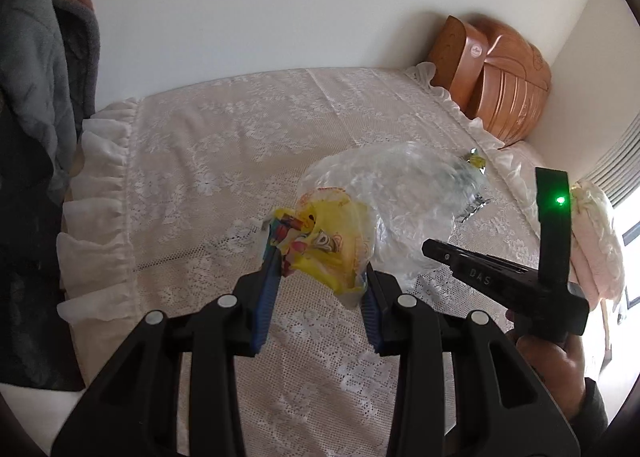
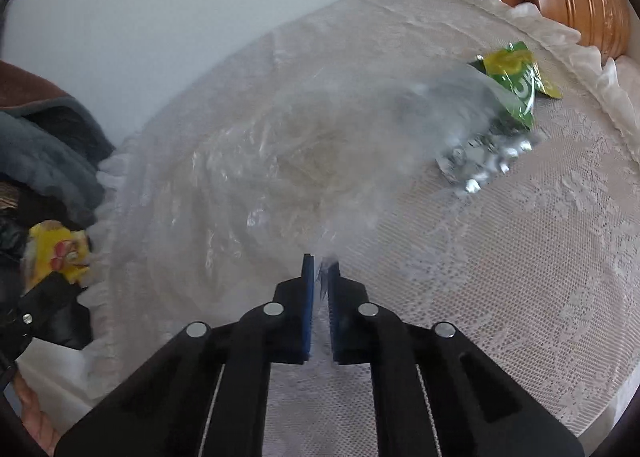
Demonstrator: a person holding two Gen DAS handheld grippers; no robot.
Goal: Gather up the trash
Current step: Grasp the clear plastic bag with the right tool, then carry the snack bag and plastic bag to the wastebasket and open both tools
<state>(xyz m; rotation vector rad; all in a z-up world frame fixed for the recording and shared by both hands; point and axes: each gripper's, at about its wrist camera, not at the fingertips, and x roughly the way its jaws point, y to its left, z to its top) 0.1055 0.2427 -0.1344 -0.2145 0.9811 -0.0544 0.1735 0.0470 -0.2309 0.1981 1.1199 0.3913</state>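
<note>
Trash on the lace-covered bed: one wrapper in the tongs, one bag pinched, one packet left lying.

Left tongs are partly closed around a crumpled yellow printed snack wrapper, lifted just above the bedspread at the near side. Right tongs are nearly shut, pinching the near edge of a thin clear plastic bag; that bag billows up and away from them over the middle of the bed, probably held by its edge so it can take the other litter. Farther to the right, a green and yellow foil snack packet with its silver inside showing lies on the bedspread, touching or just behind the bag's far side, not yet gathered. A carved wooden headboard stands at the far right.
</note>
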